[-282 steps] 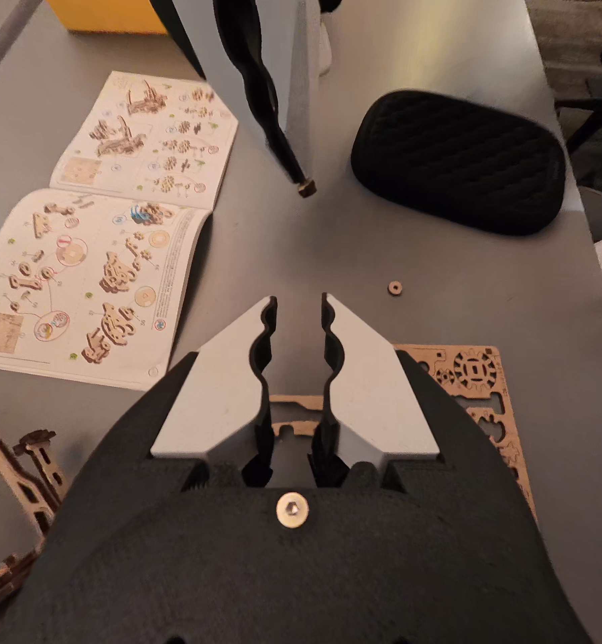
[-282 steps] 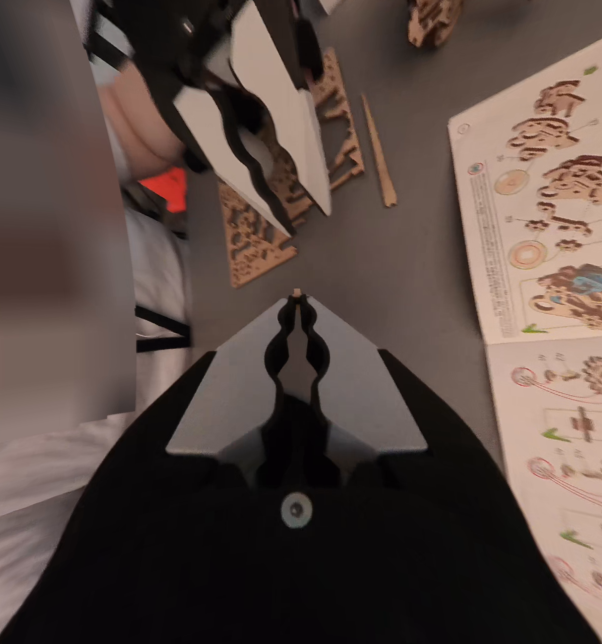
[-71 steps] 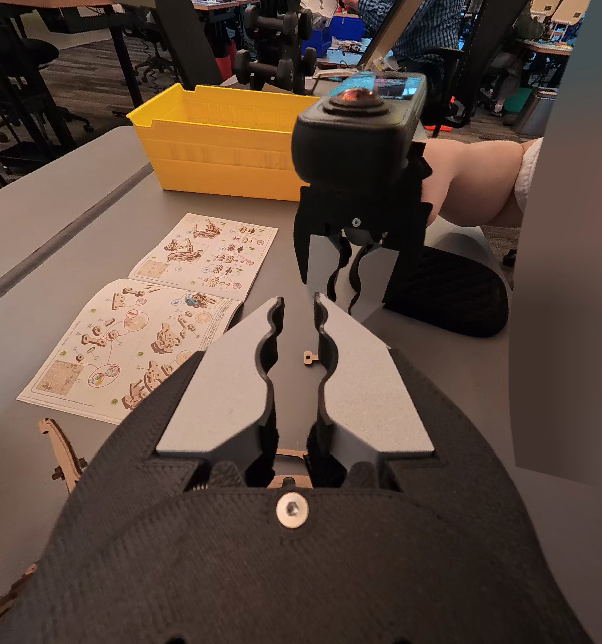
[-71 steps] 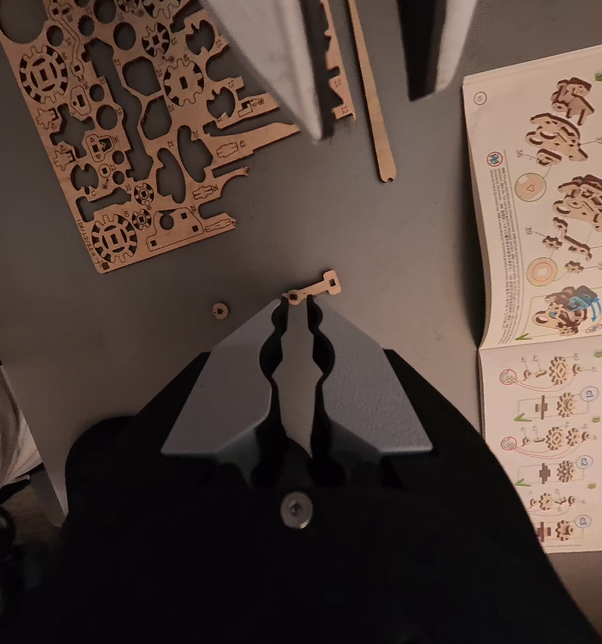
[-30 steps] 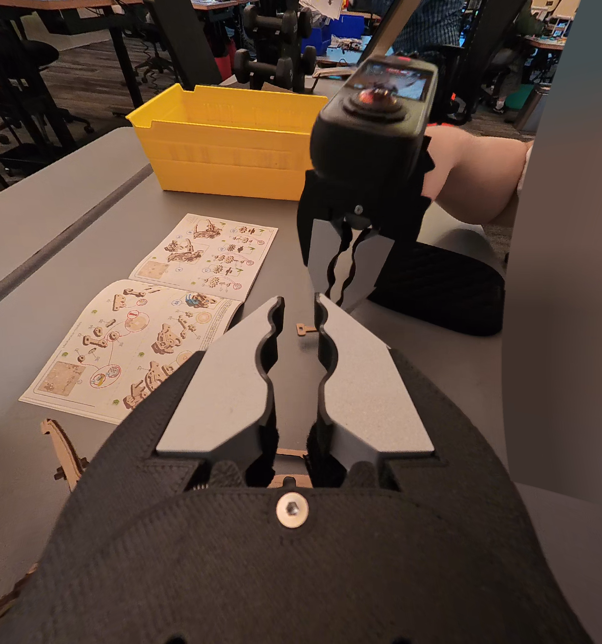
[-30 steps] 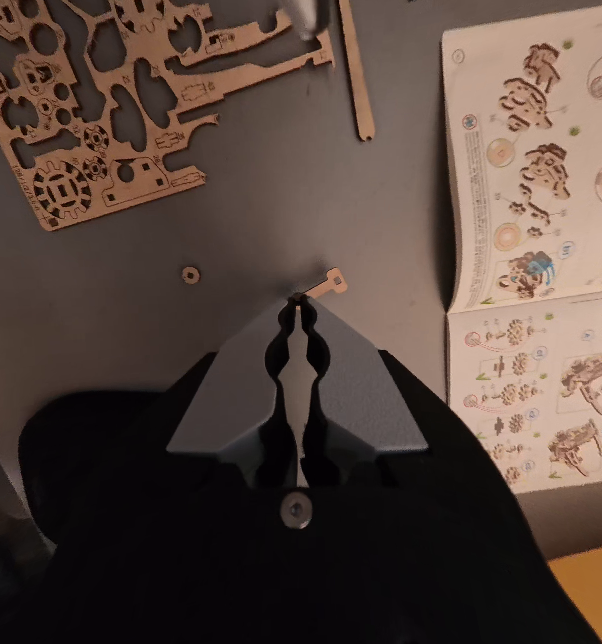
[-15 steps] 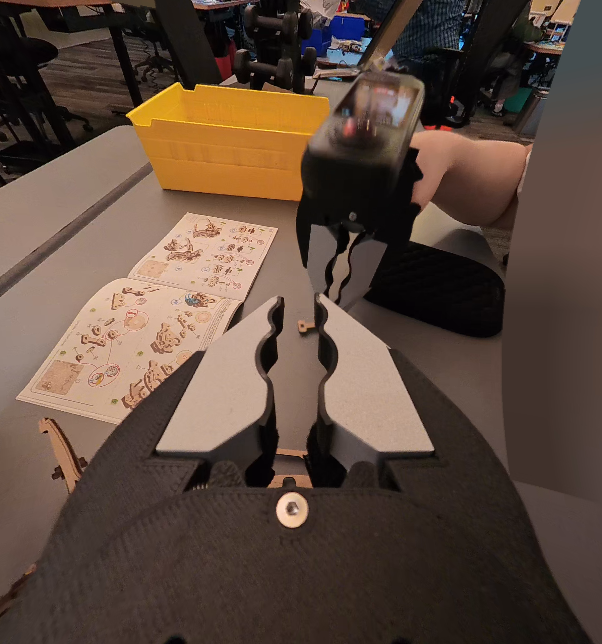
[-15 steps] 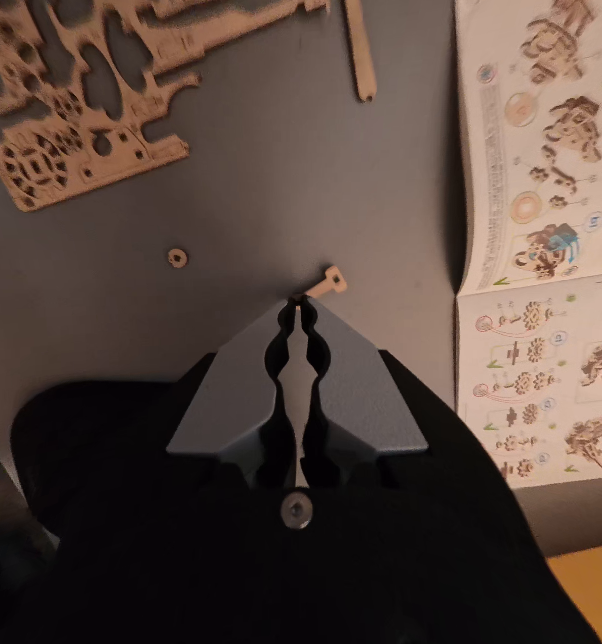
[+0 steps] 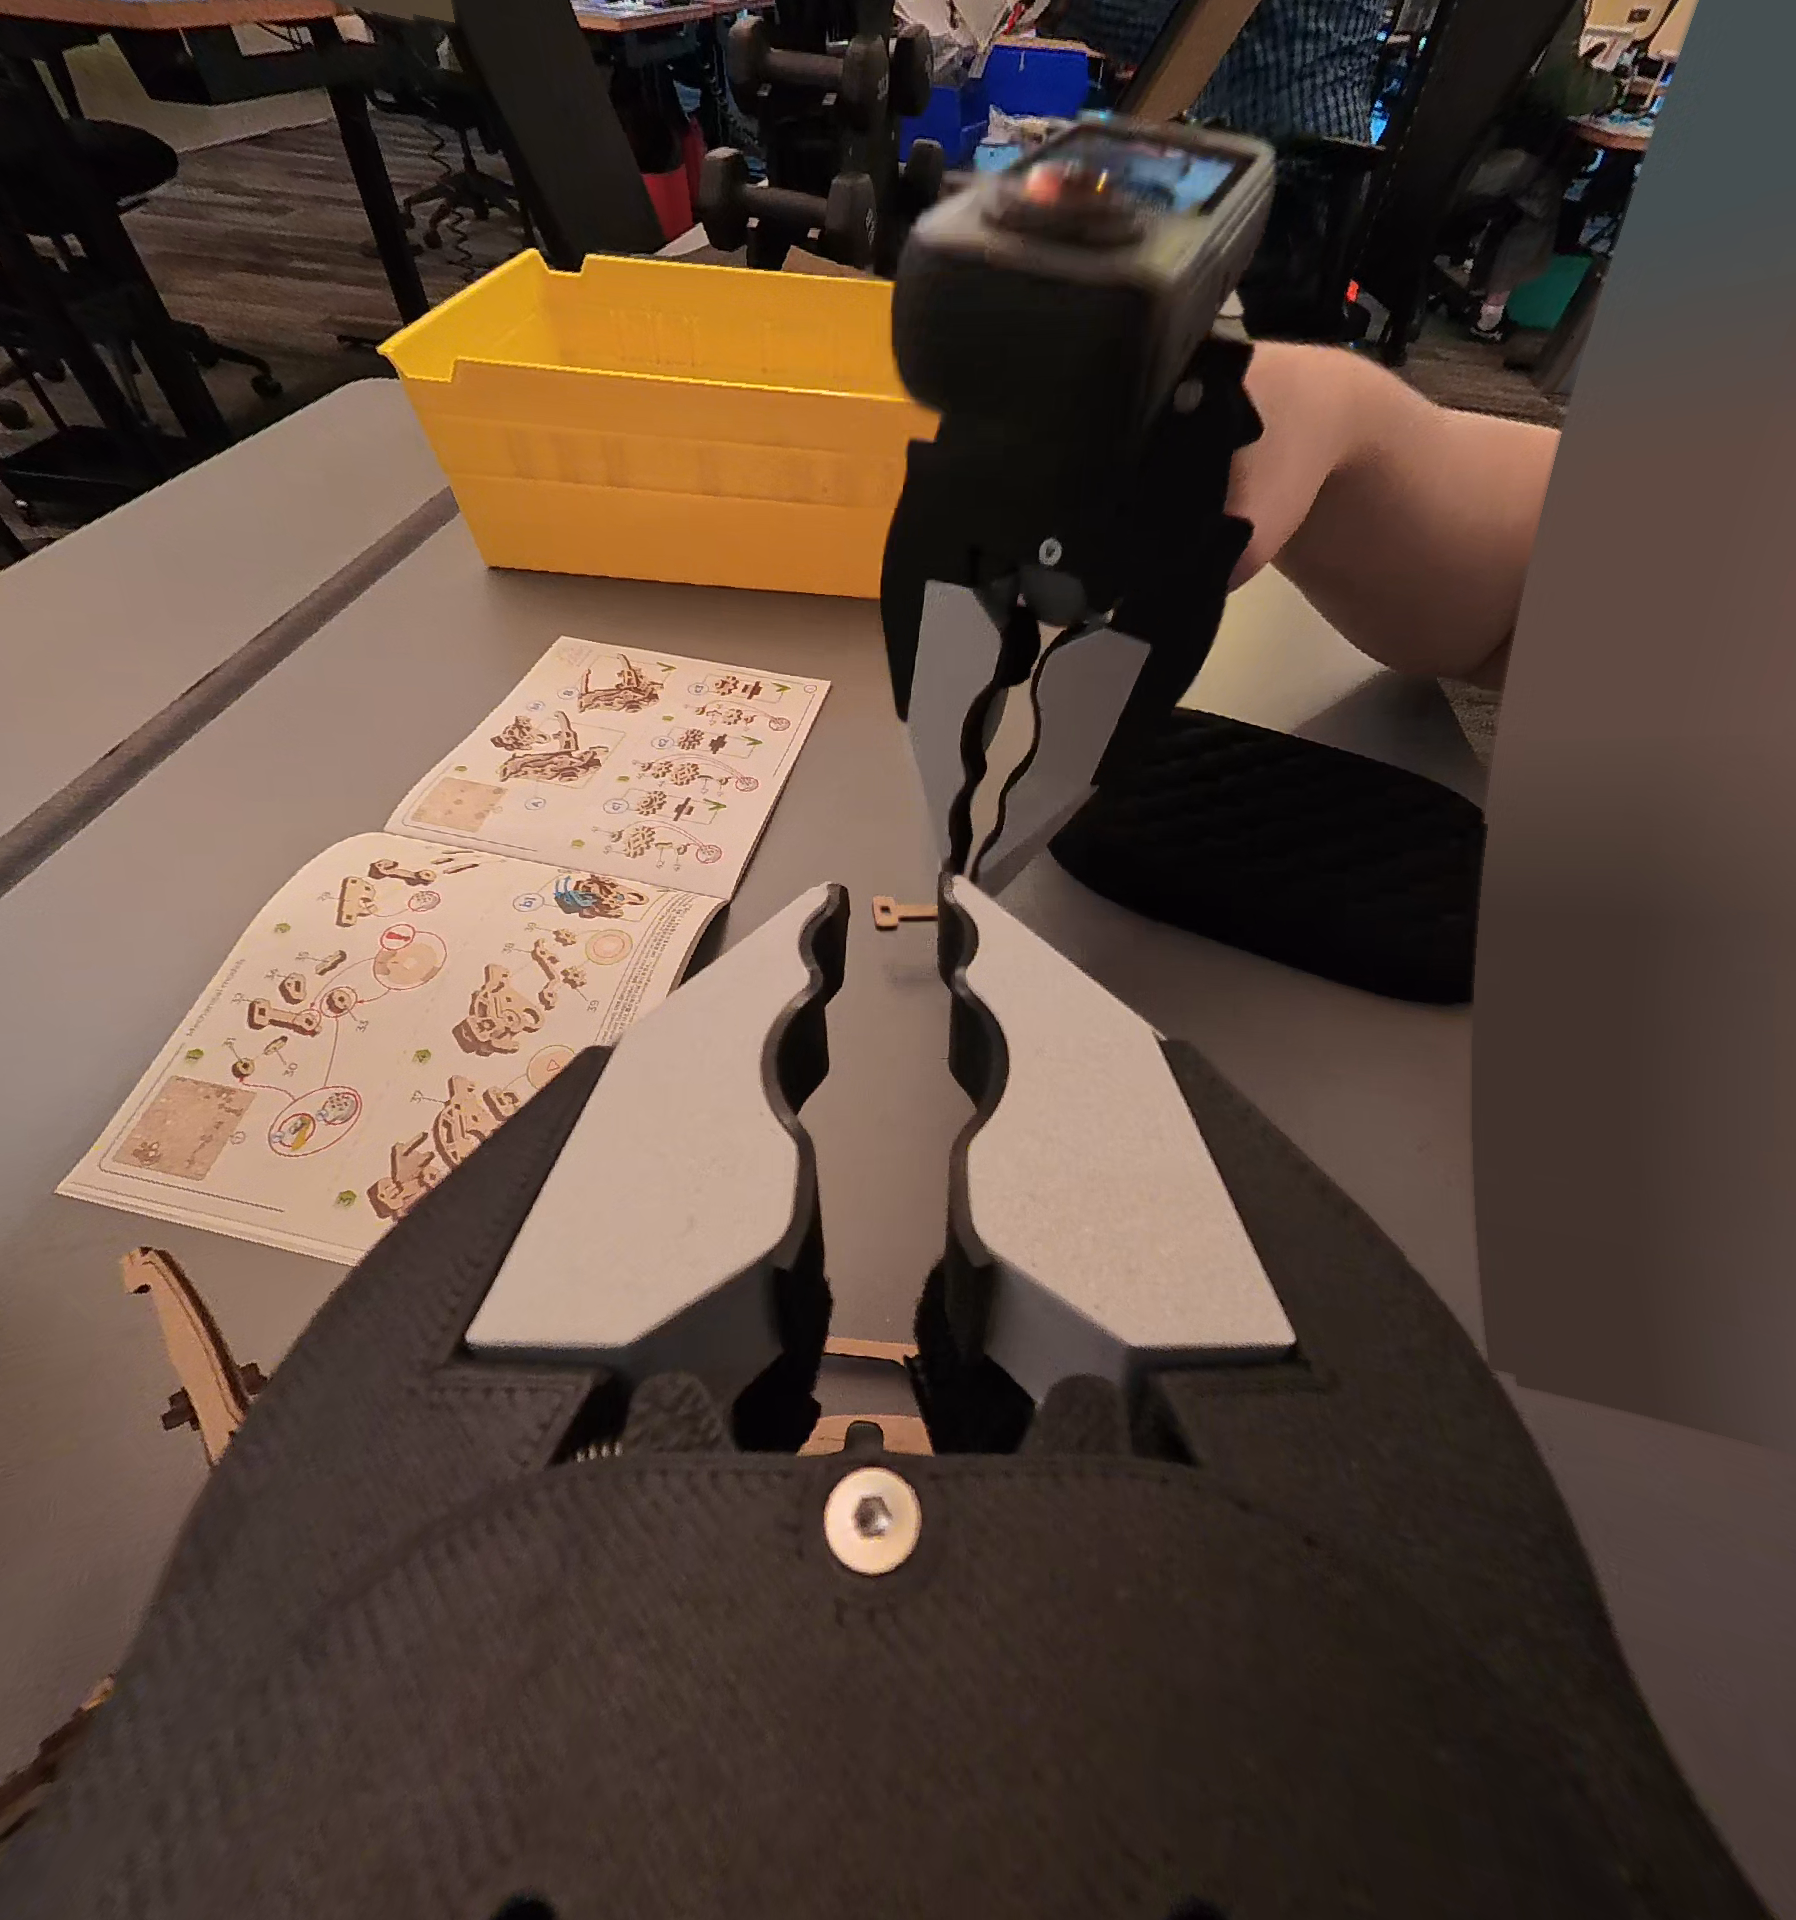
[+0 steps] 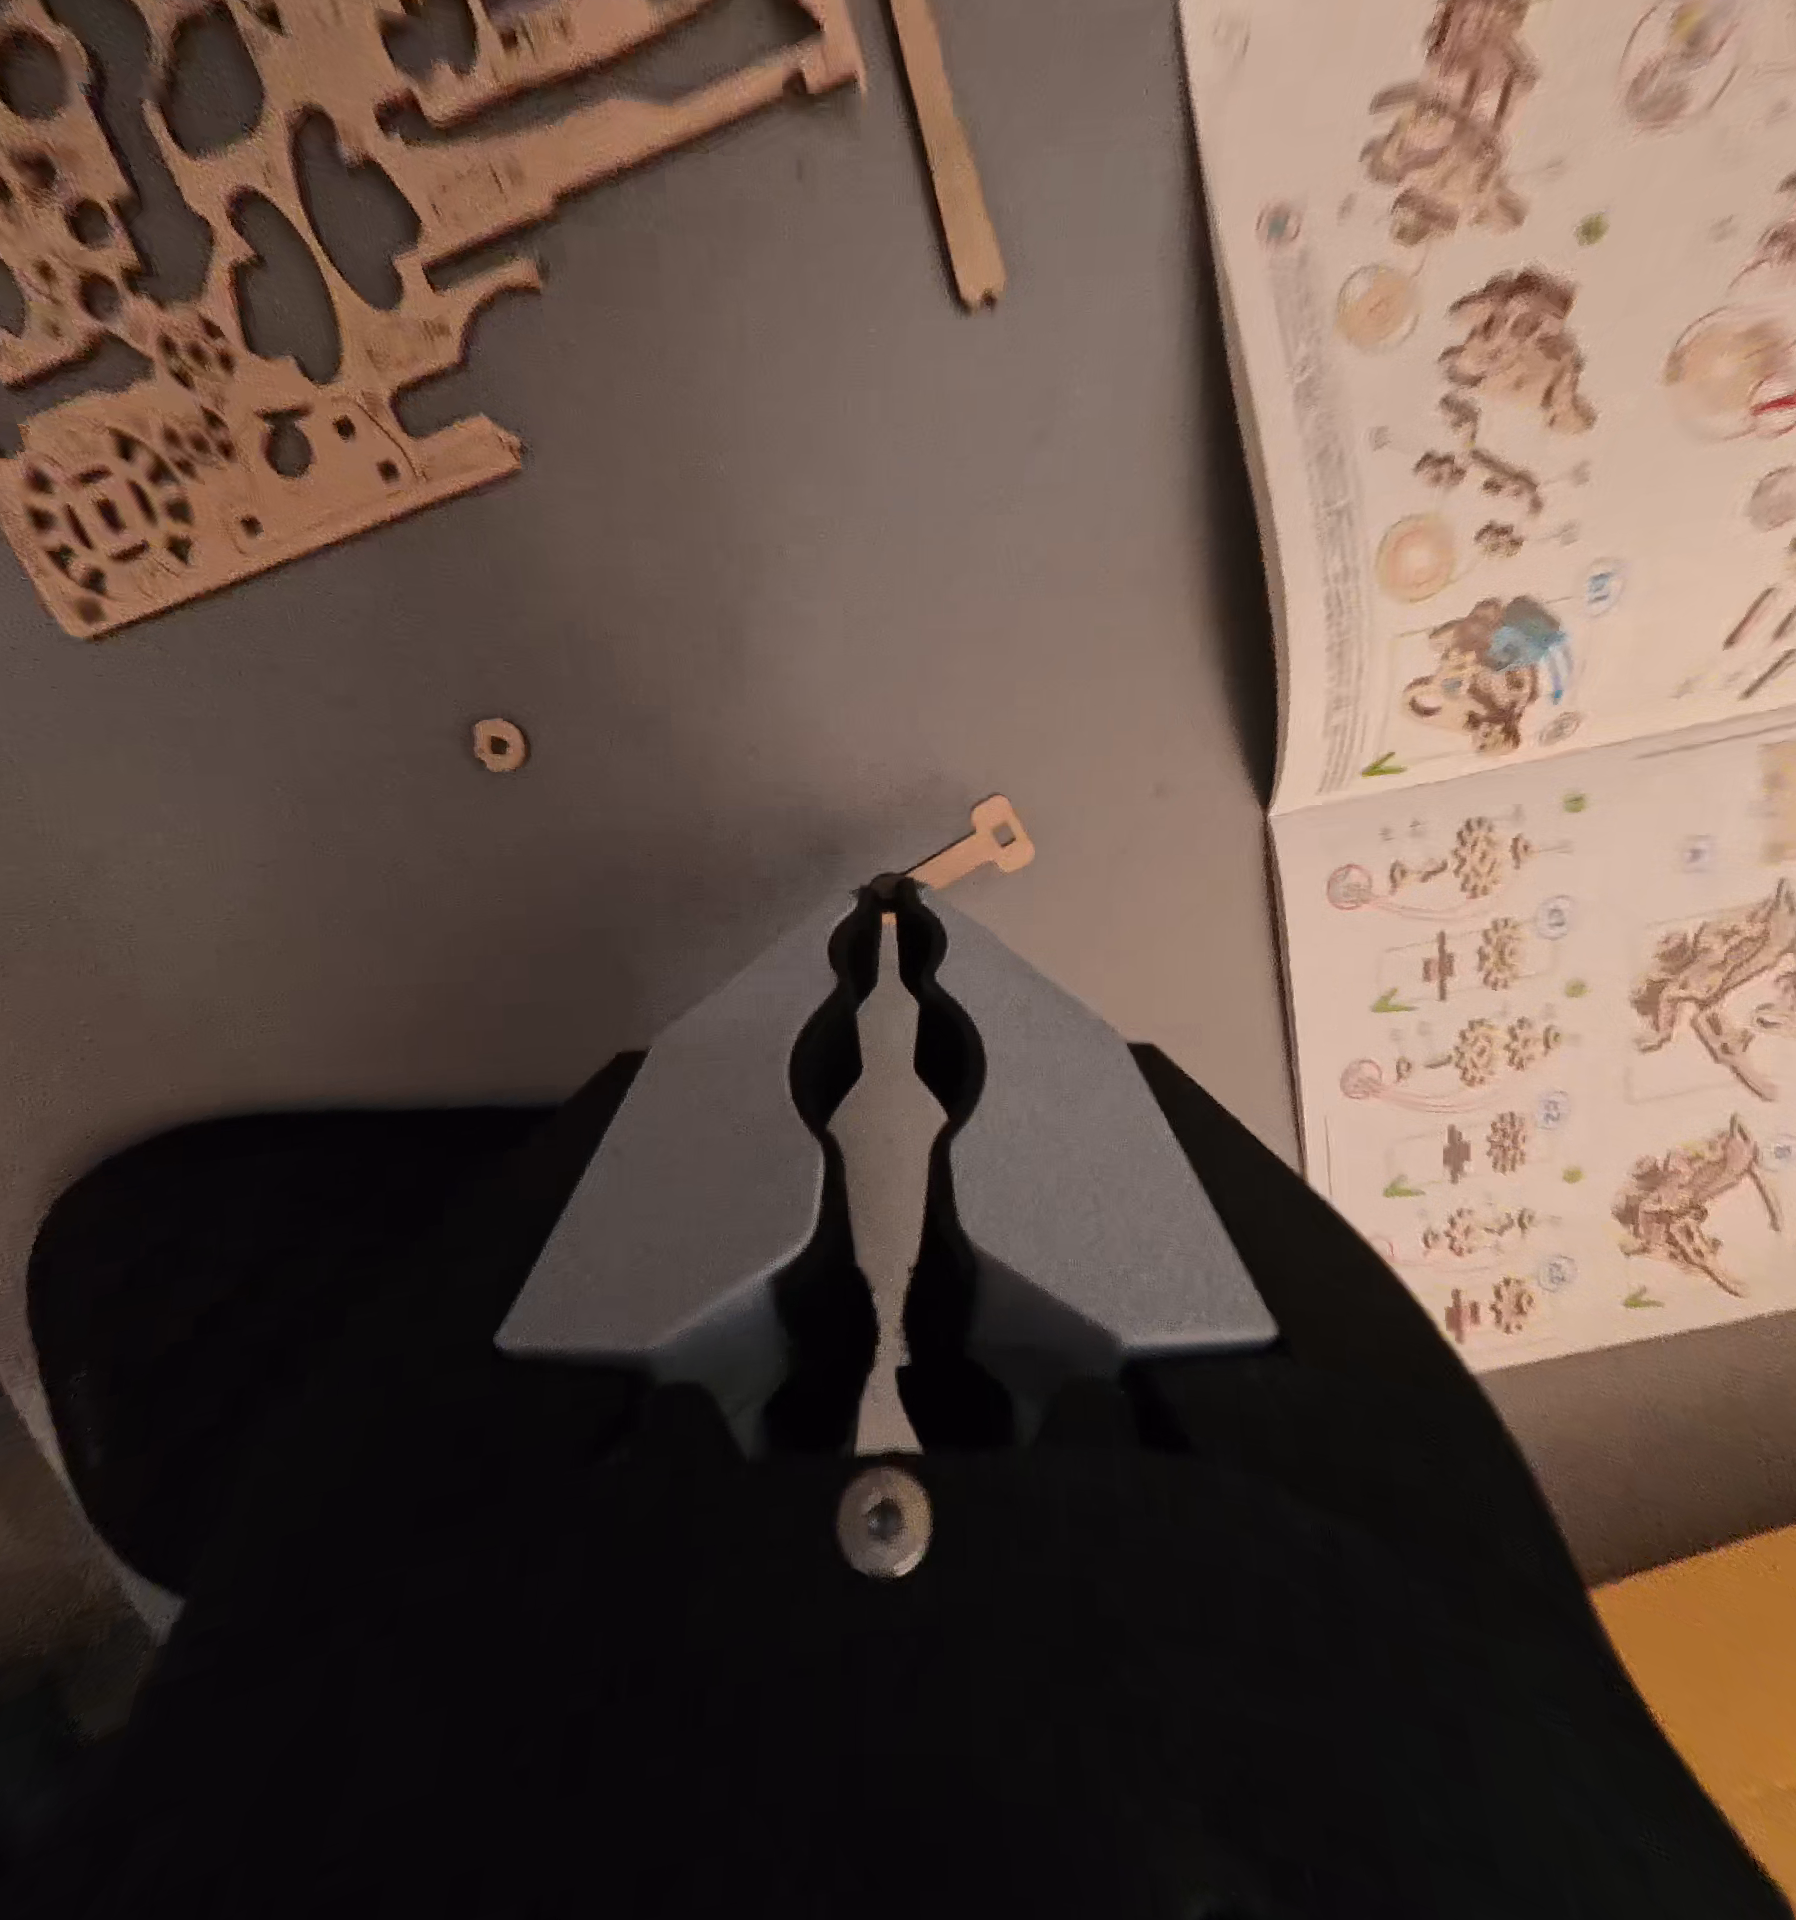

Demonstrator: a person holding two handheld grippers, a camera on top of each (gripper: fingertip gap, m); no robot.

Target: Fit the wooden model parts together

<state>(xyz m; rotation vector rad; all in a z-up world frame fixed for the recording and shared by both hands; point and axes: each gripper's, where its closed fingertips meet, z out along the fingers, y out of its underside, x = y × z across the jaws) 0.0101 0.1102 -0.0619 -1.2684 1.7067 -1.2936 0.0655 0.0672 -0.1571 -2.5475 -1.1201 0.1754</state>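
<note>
A small key-shaped wooden piece (image 10: 980, 854) is pinched by its thin end in my right gripper (image 10: 889, 900), which is shut on it. Its square-holed head sticks out to the right, just above the grey table. In the left wrist view the piece (image 9: 899, 911) shows right in front of my left gripper (image 9: 894, 902), which is open and empty. The right gripper (image 9: 961, 862) points down at it from behind. A laser-cut wooden parts sheet (image 10: 198, 312) lies on the table beyond the piece. A tiny wooden ring (image 10: 499, 745) lies to the left.
An open instruction booklet (image 9: 437, 977) lies at the left, with a yellow bin (image 9: 665, 436) behind it. A black padded rest (image 9: 1278, 852) sits at the right. A wooden stick (image 10: 951, 187) lies by the sheet. Loose wooden frame parts (image 9: 187, 1351) lie near left.
My right gripper has closed on the key-shaped piece and raised it slightly off the table, drifting a little. The left gripper has stayed open and still.
</note>
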